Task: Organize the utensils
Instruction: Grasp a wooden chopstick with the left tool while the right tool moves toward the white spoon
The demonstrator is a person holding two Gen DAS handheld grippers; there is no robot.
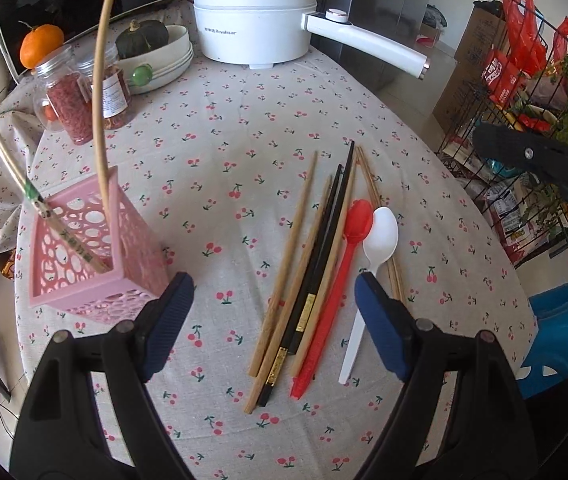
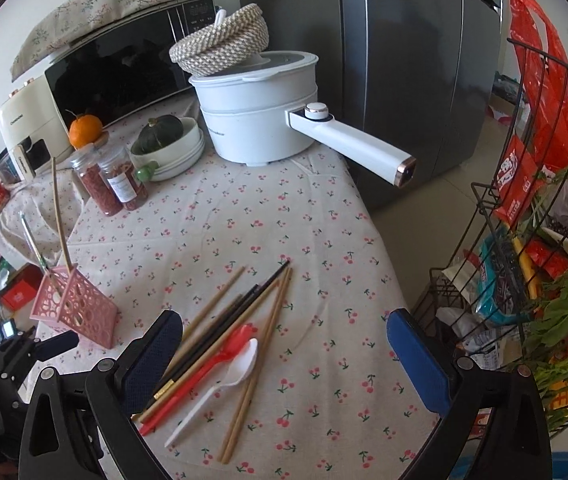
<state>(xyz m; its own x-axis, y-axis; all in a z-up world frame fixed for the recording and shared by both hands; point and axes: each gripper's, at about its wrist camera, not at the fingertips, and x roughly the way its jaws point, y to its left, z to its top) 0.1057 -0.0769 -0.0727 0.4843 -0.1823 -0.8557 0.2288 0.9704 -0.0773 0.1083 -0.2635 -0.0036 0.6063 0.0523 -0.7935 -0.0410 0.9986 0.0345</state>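
Note:
A loose pile of utensils lies on the cherry-print tablecloth: wooden chopsticks [image 1: 286,256], black chopsticks [image 1: 322,264], a red plastic spoon [image 1: 342,276] and a white plastic spoon [image 1: 378,240]. My left gripper [image 1: 274,308] hovers open above the pile's near ends, touching nothing. To its left stands a pink perforated holder [image 1: 96,252] with a long bamboo stick [image 1: 100,112] and a wrapped chopstick pair [image 1: 40,208] in it. In the right wrist view my right gripper [image 2: 284,344] is wide open over the same pile, with the red spoon [image 2: 212,364] and white spoon [image 2: 228,376] between its fingers, untouched.
A white electric pot [image 1: 256,16] with a long handle [image 2: 356,148] stands at the back of the table. Two jars [image 1: 80,92], a bowl holding a green squash [image 1: 152,48], an orange [image 1: 40,44] and a microwave [image 2: 124,64] sit back left. A wire rack of groceries [image 2: 532,240] stands right.

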